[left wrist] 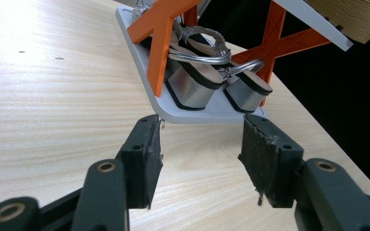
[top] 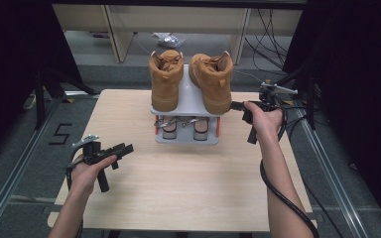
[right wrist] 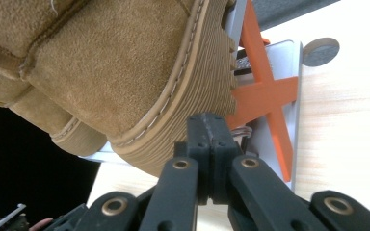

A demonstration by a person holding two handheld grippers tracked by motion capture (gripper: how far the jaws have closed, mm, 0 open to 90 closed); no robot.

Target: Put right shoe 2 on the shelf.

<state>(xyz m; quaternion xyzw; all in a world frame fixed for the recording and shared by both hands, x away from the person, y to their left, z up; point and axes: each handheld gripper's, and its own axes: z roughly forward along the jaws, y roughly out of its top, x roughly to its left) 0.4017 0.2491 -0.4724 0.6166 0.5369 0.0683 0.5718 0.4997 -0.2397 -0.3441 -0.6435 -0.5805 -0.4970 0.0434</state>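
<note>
Right gripper (top: 238,105) jaws pressed together, nothing between them, tips right at the sole of the right boot (top: 212,82) on the rack's (top: 188,99) top shelf. Left gripper (top: 124,148) jaws wide apart, holding nothing, over the table (top: 178,188), well left of the rack.

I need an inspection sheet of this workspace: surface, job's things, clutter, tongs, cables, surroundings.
Surface: light wooden table, bare in front of the rack.
Job's things: grey two-level rack with orange cross braces; two tan boots on the top shelf, a pair of sandals on the lower shelf.
Clutter: nothing seen on the table.
Tongs: left tongs open, aimed at the rack's base, holding nothing; right tongs shut, empty, beside the right boot's sole.
Cables: black cable along the right forearm; loose wires on the floor behind.
Surroundings: dark curtains, floor rails, pale furniture behind.
</note>
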